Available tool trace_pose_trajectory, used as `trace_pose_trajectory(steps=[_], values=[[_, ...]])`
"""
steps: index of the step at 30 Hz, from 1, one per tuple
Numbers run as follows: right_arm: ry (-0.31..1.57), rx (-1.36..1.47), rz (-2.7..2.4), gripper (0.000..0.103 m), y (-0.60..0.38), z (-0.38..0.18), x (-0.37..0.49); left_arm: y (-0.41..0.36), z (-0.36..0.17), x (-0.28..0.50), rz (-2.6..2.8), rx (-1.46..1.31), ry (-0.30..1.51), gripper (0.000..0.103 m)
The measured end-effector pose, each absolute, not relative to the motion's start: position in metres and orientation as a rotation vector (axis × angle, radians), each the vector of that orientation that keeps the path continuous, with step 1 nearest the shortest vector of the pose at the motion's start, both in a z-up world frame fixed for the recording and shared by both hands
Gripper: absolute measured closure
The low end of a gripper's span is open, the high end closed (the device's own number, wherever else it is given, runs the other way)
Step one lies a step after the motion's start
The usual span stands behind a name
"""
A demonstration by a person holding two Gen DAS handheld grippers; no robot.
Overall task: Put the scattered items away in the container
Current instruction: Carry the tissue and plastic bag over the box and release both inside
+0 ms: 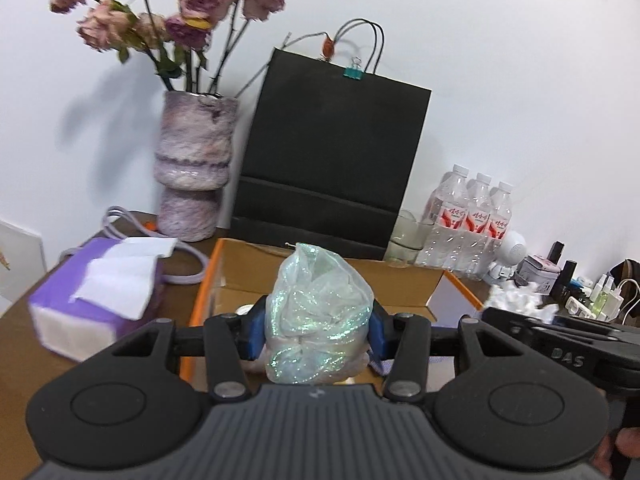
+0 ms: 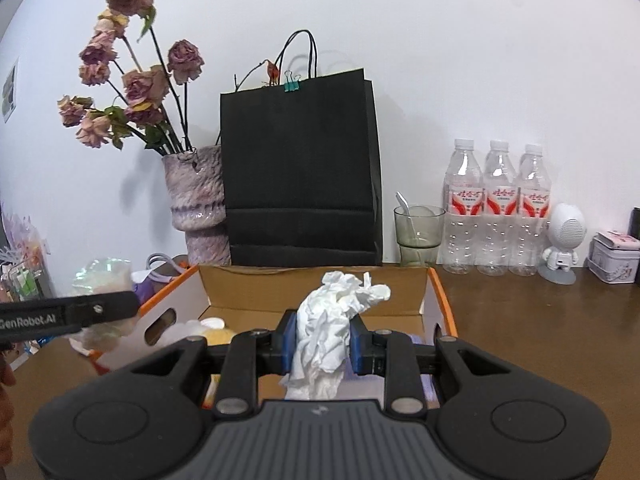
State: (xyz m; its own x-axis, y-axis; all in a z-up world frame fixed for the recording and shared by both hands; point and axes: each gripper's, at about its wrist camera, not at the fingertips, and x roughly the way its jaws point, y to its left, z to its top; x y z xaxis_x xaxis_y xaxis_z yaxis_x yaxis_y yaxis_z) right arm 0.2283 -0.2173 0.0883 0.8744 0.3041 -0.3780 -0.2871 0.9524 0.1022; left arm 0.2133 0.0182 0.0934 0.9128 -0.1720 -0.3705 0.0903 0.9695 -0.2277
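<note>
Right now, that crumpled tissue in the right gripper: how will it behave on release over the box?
The crumpled tissue looks light and floppy, squashed between the right gripper pads. It may cling to a pad or drift rather than drop cleanly into the cardboard box.

Glossy iridescent plastic pouch (image 1: 318,320), crumpled white tissue (image 2: 332,328), matt cardboard box (image 2: 312,288).

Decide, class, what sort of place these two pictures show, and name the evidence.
Probably a lived-in home or office desk against a wall: a vase of dried roses, three water bottles, a tissue pack and a small tin crowd it.
</note>
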Motion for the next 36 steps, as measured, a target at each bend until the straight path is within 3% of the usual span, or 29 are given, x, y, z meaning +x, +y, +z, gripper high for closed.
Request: trace_pose_trajectory(steps=[20, 24, 25, 26, 27, 28, 29, 31, 36], values=[[0.480, 0.035, 0.301, 0.078, -0.197, 0.063, 0.295, 0.001, 0.060, 0.298, -0.099, -0.178, 0.489, 0.054], [0.495, 0.032, 0.297, 0.076, -0.197, 0.062, 0.297, 0.000, 0.059, 0.299, -0.094, -0.168, 0.495, 0.047], [0.500, 0.032, 0.297, 0.072, -0.197, 0.061, 0.297, 0.001, 0.059, 0.300, -0.089, -0.167, 0.498, 0.044], [0.506, 0.031, 0.295, 0.069, -0.197, 0.060, 0.298, 0.001, 0.059, 0.300, -0.087, -0.168, 0.502, 0.032], [0.513, 0.032, 0.294, 0.052, -0.197, 0.059, 0.299, 0.002, 0.059, 0.300, -0.081, -0.170, 0.505, 0.012], [0.522, 0.036, 0.289, 0.033, -0.198, 0.059, 0.300, 0.002, 0.059, 0.301, -0.069, -0.170, 0.506, 0.006], [0.528, 0.044, 0.268, 0.025, -0.199, 0.058, 0.301, 0.004, 0.060, 0.300, -0.030, -0.170, 0.501, 0.000], [0.538, 0.058, 0.258, 0.000, -0.204, 0.057, 0.304, 0.008, 0.061, 0.302, -0.008, -0.173, 0.508, 0.000], [0.545, 0.068, 0.278, 0.000, -0.207, 0.058, 0.304, 0.016, 0.064, 0.302, 0.016, -0.188, 0.511, 0.000]])
